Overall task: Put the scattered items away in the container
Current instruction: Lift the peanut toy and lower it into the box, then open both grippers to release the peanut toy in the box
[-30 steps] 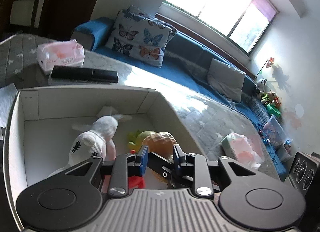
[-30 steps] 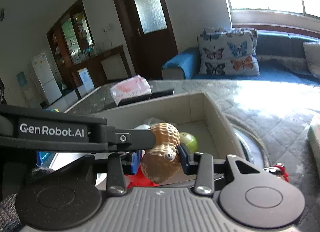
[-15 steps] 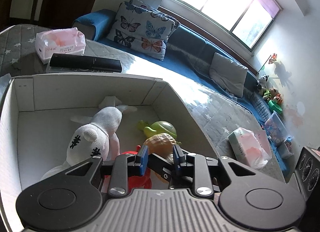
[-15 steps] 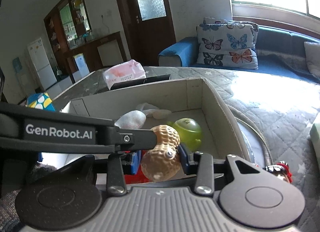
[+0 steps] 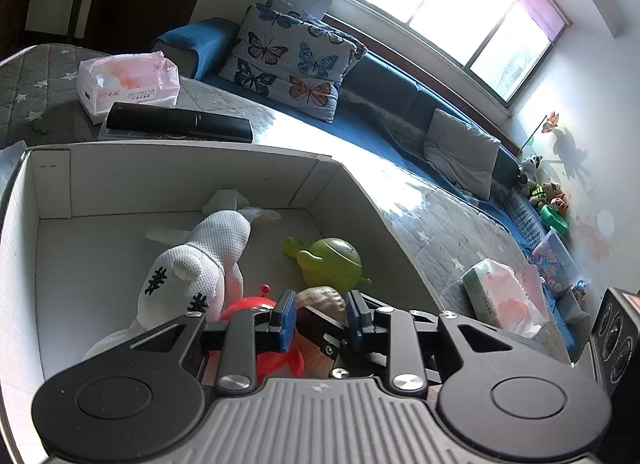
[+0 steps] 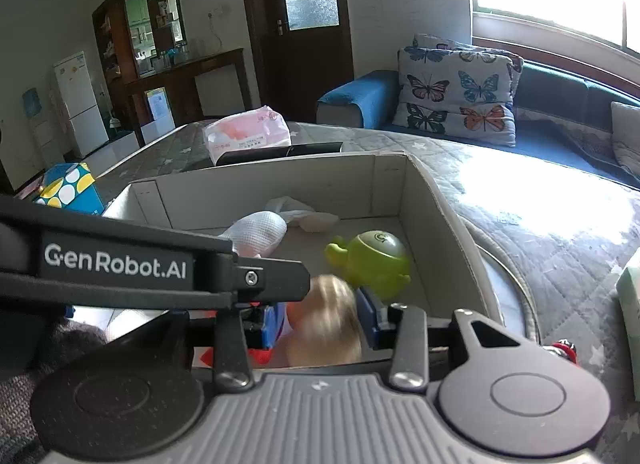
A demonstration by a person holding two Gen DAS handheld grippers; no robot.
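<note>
Tilted both views down toward the box (image 6: 424,179); more of the green toy (image 6: 372,260) and white plush (image 5: 204,260) exposed. Rolled right gripper (image 6: 320,320) slightly; peanut toy (image 6: 324,324) smeared between the fingers.

Strong daylight is streaming in through the window (image 5: 452,11), blowing it out to near white in both views. Glare is washing over the quilted grey cover (image 6: 552,199) beside the white box (image 5: 192,179), while the box interior is sitting in softer shade. The dark door (image 6: 304,23) and cabinet side of the room are staying dim. Fisheye distortion is bending walls and edges toward the corners. The tan peanut-shaped toy (image 6: 326,320) is smearing with motion blur; the rest is staying sharp.
</note>
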